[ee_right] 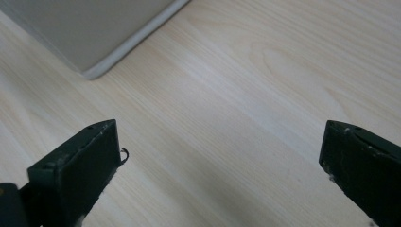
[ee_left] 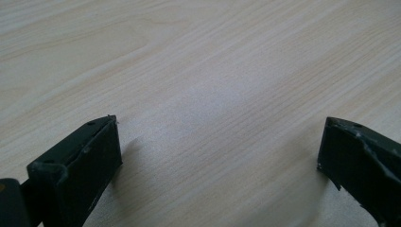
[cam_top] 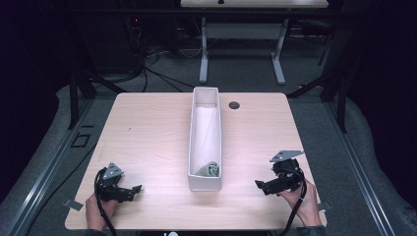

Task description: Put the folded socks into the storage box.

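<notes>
Both hand-held grippers, left [cam_top: 129, 191] and right [cam_top: 265, 186], rest spread and empty on the desk [cam_top: 147, 128] either side of the white bin [cam_top: 205, 183]. A grey cloth [cam_top: 208, 170] lies inside its near end, so the job looks finished.

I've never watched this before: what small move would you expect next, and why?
Probably none beyond resting. Both the left gripper and right gripper are open, hold nothing and sit low on the table, either side of the white bin. The grey-green cloth already lies bunched inside the bin's near end.
</notes>
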The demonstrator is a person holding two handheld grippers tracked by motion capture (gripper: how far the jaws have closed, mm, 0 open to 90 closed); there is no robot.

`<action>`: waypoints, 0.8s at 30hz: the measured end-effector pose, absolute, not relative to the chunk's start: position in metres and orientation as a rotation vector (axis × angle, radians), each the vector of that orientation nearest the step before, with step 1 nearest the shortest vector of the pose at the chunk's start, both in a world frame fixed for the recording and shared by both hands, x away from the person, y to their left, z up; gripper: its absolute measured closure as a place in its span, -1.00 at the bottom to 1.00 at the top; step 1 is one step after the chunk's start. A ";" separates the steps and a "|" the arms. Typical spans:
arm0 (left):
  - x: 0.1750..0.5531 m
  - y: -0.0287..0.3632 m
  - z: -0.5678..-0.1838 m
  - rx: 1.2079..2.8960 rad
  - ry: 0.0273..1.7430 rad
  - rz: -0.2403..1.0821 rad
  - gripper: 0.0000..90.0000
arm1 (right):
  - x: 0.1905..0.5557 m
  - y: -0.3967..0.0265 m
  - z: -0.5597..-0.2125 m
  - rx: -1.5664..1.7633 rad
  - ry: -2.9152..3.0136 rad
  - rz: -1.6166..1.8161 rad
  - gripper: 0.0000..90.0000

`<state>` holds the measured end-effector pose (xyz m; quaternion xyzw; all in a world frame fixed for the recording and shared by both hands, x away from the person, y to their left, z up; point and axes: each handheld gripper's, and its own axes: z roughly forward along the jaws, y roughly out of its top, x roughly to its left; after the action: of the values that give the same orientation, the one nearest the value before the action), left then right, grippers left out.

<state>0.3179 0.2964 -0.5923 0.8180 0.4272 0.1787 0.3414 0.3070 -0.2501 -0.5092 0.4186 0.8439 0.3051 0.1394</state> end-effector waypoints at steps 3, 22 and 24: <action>0.318 0.296 -0.592 2.128 1.111 0.465 -1.00 | 0.303 -0.256 -0.519 1.241 2.413 0.874 -1.00; 0.318 0.296 -0.592 2.127 1.111 0.465 -1.00 | 0.287 -0.279 -0.576 1.368 2.285 0.868 -1.00; 0.318 0.296 -0.592 2.127 1.111 0.465 -1.00 | 0.287 -0.279 -0.580 1.372 2.278 0.860 -1.00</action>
<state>0.3178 0.2964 -0.5923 0.8179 0.4270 0.1789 0.3414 0.2865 -0.2793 -0.5797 0.4836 0.8028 0.3030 0.1727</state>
